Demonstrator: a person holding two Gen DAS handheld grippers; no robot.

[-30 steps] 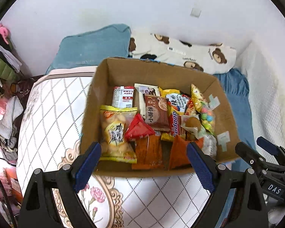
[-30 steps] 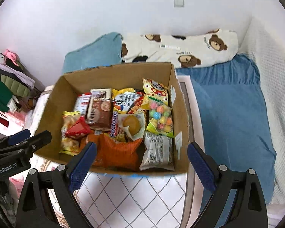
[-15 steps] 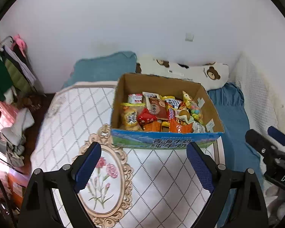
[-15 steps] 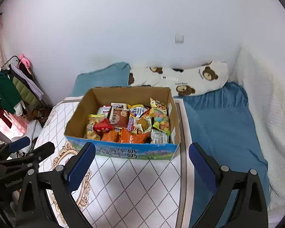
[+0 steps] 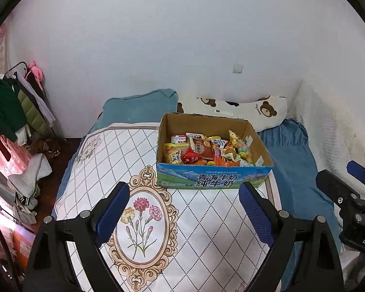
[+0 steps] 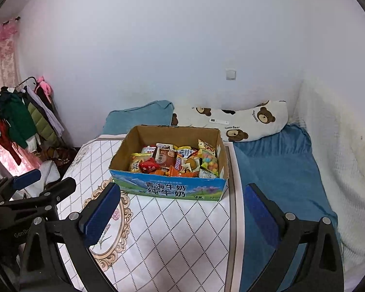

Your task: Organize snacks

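Observation:
A cardboard box [image 5: 211, 178] with a blue printed front sits on a white quilted mat [image 5: 114, 150] on the bed. It also shows in the right wrist view [image 6: 168, 189]. It holds several snack packets [image 5: 202, 149], among them a red one [image 6: 148, 165] and a bag of coloured candies [image 6: 209, 161]. My left gripper [image 5: 182, 214] is open and empty, held back from the box's front. My right gripper [image 6: 180, 216] is open and empty, also back from the box. Each gripper shows at the edge of the other's view.
A teal pillow [image 5: 138, 107] and a bear-print pillow [image 5: 255, 112] lie behind the box against the white wall. A blue sheet [image 6: 279, 170] covers the bed's right side. A clothes rack [image 6: 19, 119] stands at the left, beside the bed.
Both grippers have pulled well back and up from the box. The box now looks small and its blue front shows. Both stay open and empty.

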